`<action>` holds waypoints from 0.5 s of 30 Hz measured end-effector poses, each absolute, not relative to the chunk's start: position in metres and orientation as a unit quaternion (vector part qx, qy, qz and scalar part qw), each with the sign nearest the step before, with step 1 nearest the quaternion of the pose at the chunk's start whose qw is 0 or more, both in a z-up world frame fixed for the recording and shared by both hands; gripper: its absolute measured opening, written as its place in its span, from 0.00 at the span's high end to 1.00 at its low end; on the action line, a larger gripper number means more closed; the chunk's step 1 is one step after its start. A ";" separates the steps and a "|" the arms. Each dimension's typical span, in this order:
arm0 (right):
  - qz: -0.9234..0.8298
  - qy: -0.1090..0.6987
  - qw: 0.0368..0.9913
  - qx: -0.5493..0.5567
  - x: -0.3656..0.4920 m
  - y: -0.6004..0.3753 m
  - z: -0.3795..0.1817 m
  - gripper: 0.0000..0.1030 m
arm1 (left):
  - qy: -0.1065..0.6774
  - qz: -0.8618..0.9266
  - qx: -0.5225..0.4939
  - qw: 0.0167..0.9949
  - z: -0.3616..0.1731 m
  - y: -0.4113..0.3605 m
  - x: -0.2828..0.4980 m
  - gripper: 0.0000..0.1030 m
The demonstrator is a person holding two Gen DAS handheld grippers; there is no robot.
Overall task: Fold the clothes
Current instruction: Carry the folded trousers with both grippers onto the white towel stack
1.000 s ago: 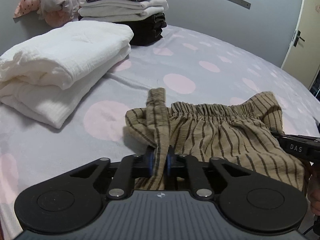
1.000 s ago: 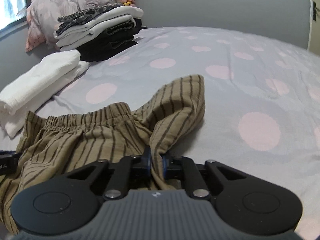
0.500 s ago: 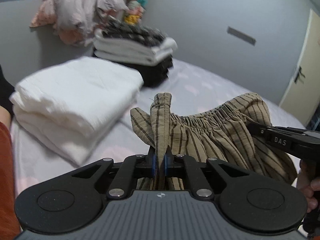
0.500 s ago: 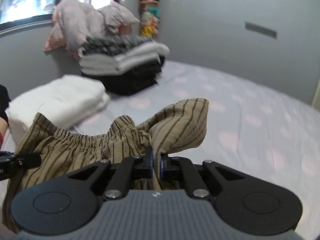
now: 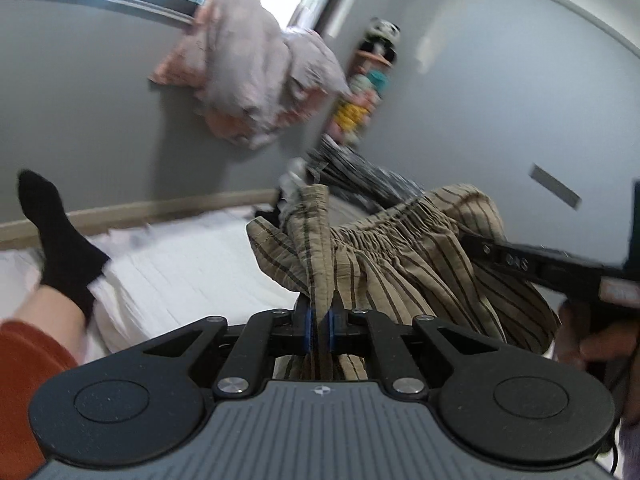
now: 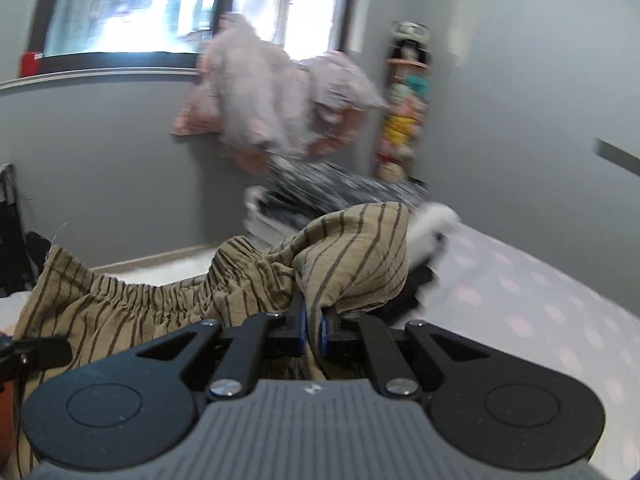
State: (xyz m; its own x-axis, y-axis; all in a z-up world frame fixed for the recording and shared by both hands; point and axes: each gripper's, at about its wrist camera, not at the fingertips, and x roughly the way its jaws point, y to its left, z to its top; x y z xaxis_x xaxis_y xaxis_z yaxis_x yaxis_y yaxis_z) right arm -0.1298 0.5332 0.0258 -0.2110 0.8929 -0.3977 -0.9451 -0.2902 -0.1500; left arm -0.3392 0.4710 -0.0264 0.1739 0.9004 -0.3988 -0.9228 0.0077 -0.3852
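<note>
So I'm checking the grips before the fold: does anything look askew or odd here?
Nothing is damaged. The striped shorts hang bunched between the left gripper and right gripper, with the waistband sagging in gathers instead of stretched flat.

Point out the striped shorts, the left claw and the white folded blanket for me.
striped shorts [image 5: 404,268], left wrist view, on the front fabric below the waistband.
left claw [image 5: 319,330], left wrist view, midway between its fingertips.
white folded blanket [image 5: 192,264], left wrist view, on its top surface.
</note>
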 end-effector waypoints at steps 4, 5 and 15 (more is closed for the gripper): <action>0.809 0.044 0.539 -0.230 -0.175 0.584 0.033 0.93 | 0.002 0.674 -0.296 0.677 -0.033 0.484 -0.362 0.92; 0.815 0.042 0.527 -0.237 -0.185 0.596 0.033 0.93 | -0.001 0.683 -0.299 0.667 -0.036 0.488 -0.366 0.92; 0.843 0.057 0.453 -0.284 -0.259 0.689 -0.019 0.92 | 0.043 0.738 -0.309 0.598 -0.067 0.515 -0.385 0.92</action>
